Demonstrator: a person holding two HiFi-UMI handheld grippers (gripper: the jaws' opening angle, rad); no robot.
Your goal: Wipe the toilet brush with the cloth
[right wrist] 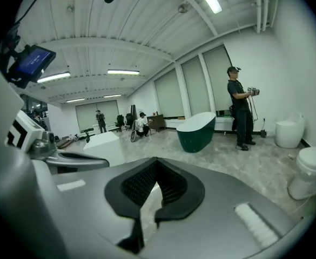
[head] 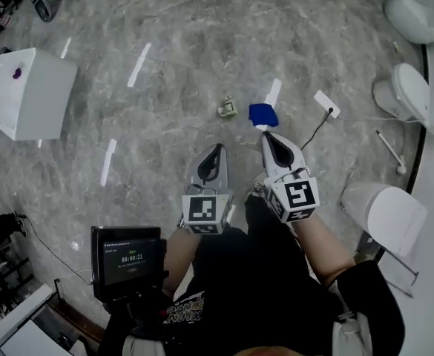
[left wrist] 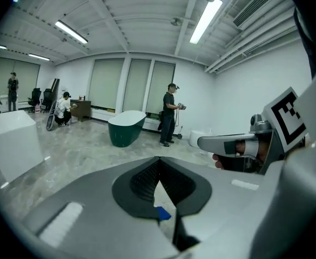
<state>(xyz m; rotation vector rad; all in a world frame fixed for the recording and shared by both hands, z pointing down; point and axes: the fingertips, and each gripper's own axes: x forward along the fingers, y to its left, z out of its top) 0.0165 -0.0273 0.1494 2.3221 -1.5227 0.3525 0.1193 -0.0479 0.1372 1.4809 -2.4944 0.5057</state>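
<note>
A blue cloth lies crumpled on the marble floor far below, and a corner of it shows through the gap under my left jaws. A thin white toilet brush lies on the floor at the right, near a toilet. My left gripper and right gripper are held side by side high above the floor, pointing out across the room. Both are shut with nothing between the jaws. In the head view the right tips overlap the cloth's near edge, without touching it.
A small crumpled object lies left of the cloth, with a white power strip and its cable to the right. White toilets line the right wall. A white box stands left. A green bathtub and people are farther off.
</note>
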